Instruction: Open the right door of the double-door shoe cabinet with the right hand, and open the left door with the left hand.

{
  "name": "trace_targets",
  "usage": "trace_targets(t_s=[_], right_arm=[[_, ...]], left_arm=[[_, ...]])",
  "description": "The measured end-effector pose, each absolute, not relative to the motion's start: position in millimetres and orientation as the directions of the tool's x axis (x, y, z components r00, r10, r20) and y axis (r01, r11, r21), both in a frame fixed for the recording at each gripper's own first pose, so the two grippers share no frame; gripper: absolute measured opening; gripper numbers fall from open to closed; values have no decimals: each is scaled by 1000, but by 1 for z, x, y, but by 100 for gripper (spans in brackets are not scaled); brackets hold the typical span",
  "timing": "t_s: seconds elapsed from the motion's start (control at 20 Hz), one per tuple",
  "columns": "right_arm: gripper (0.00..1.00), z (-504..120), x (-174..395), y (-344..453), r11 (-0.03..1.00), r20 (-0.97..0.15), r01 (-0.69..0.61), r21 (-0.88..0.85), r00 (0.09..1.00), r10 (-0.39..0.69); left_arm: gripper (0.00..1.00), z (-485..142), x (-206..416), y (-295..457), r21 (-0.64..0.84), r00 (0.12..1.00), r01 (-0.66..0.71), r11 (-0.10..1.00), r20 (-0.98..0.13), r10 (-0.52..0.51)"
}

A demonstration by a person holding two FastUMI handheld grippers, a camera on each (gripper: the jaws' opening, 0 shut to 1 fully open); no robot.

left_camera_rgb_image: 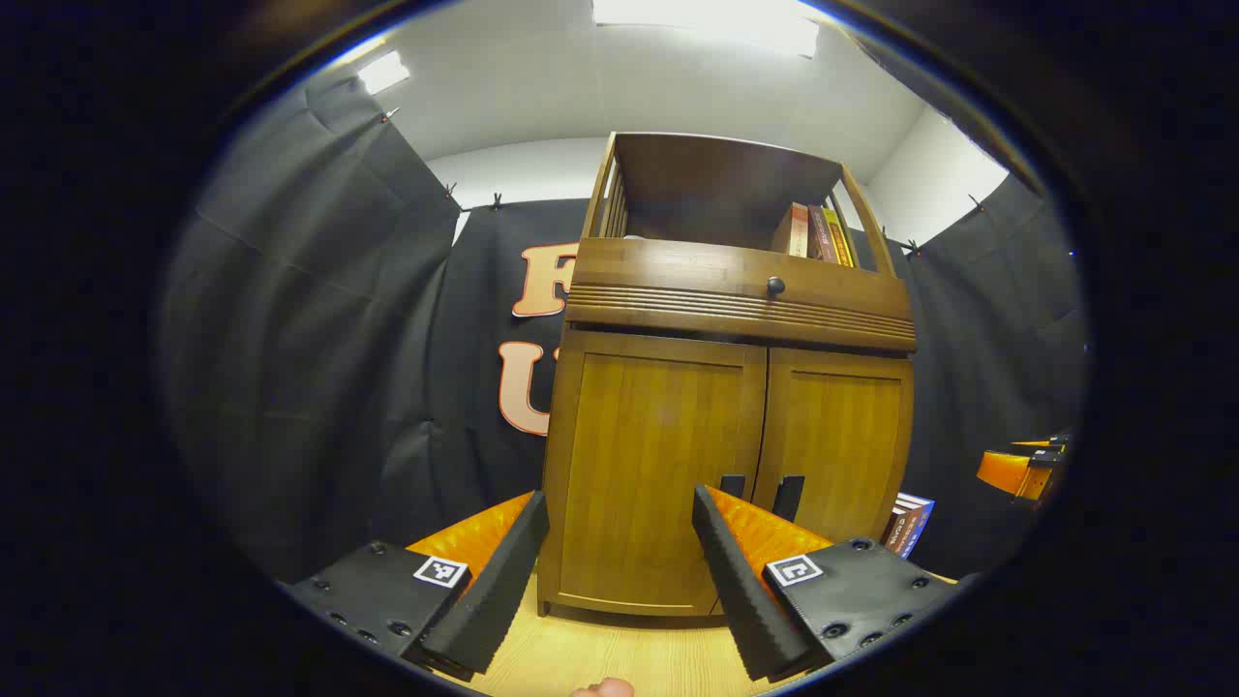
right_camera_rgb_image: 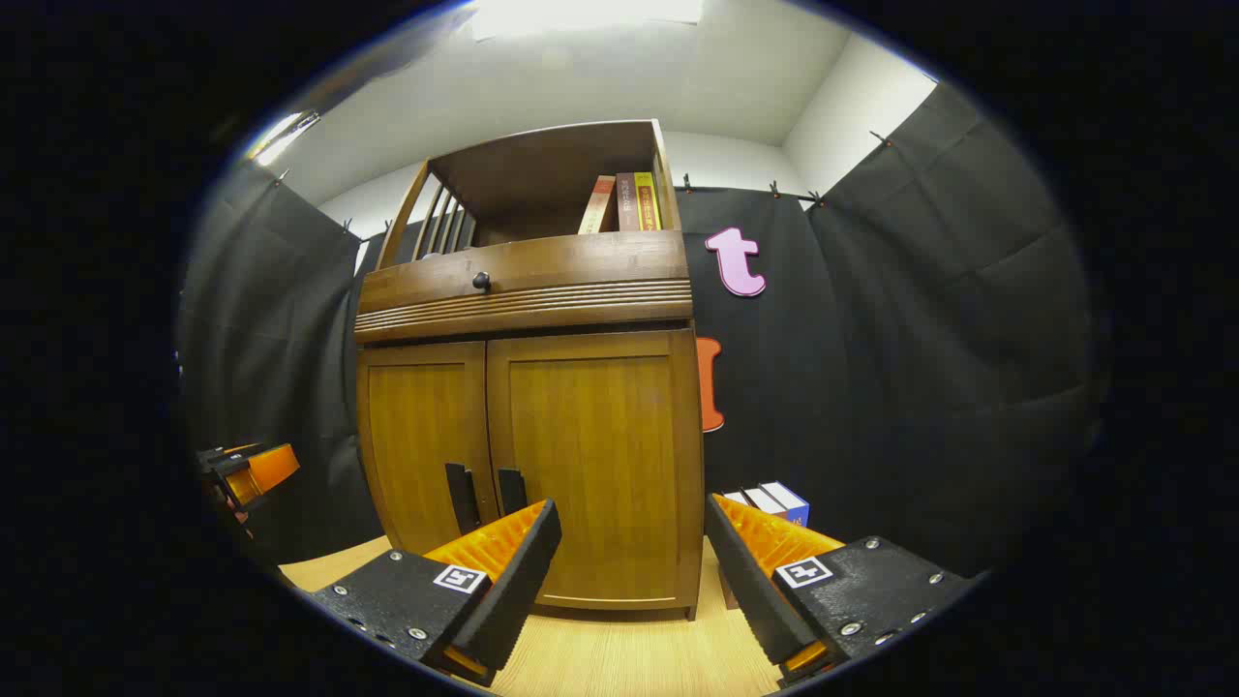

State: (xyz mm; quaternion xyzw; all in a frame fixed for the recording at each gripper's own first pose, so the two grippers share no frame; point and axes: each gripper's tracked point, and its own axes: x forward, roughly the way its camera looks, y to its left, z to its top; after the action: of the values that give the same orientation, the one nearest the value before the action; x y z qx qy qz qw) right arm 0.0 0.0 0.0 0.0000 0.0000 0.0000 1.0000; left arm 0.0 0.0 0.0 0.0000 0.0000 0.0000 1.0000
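Left gripper view looks up at the shoe cabinet (left_camera_rgb_image: 726, 387), which stands on a pale wooden counter (left_camera_rgb_image: 619, 658) against the black cloth wall. Both doors are closed. The left door (left_camera_rgb_image: 653, 474) fills the space between the left gripper (left_camera_rgb_image: 619, 571) fingers, which are spread wide and hold nothing. Two dark handles sit side by side low at the seam; the left handle (left_camera_rgb_image: 733, 485) shows just above the tip of one finger (left_camera_rgb_image: 726, 552), and the right handle (left_camera_rgb_image: 788, 498) is just beside it. Books (left_camera_rgb_image: 818, 234) stand in the open shelf on top, above a drawer with a small dark knob (left_camera_rgb_image: 775, 286). Far off at the edge, an orange part of the right gripper (left_camera_rgb_image: 1021, 469) is visible.

Right gripper view faces the right door (right_camera_rgb_image: 590, 465), also shut, with the right gripper (right_camera_rgb_image: 629, 571) fingers spread apart and empty, near the cabinet but not touching it. The two handles (right_camera_rgb_image: 484, 496) lie off to one side of this gripper's line.

By my reading, the task is at its very start: neither door has been opened, and the approach to the right door is the step in hand. The next move calls for shifting the right gripper sideways toward the seam, lining the fingers around the right door's handle, closing on it, then pulling outward along the door's swing. The handles sit close together, so catching the wrong one is a risk.
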Motion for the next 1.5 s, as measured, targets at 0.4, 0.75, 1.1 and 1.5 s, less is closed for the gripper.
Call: trace_targets(t_s=[0.4,0.75,1.1,1.5], right_arm=[[93,0,-5,13,999,2,-26,-45,1000,27],[94,-1,-9,11,999,-7,-23,-24,1000,23],[93,-2,-13,7,1000,-14,-9,-8,1000,9],[93,-3,-15,9,1000,-17,-10,-6,1000,10]], left_arm=[[98,-6,-5,-6,-19,999,17,1000,-37,-18],[97,-5,-7,-11,-10,999,26,1000,-42,-26],[96,0,-10,-15,-5,999,36,999,-34,-36],[95,0,-11,-16,2,999,40,999,-36,-40]])
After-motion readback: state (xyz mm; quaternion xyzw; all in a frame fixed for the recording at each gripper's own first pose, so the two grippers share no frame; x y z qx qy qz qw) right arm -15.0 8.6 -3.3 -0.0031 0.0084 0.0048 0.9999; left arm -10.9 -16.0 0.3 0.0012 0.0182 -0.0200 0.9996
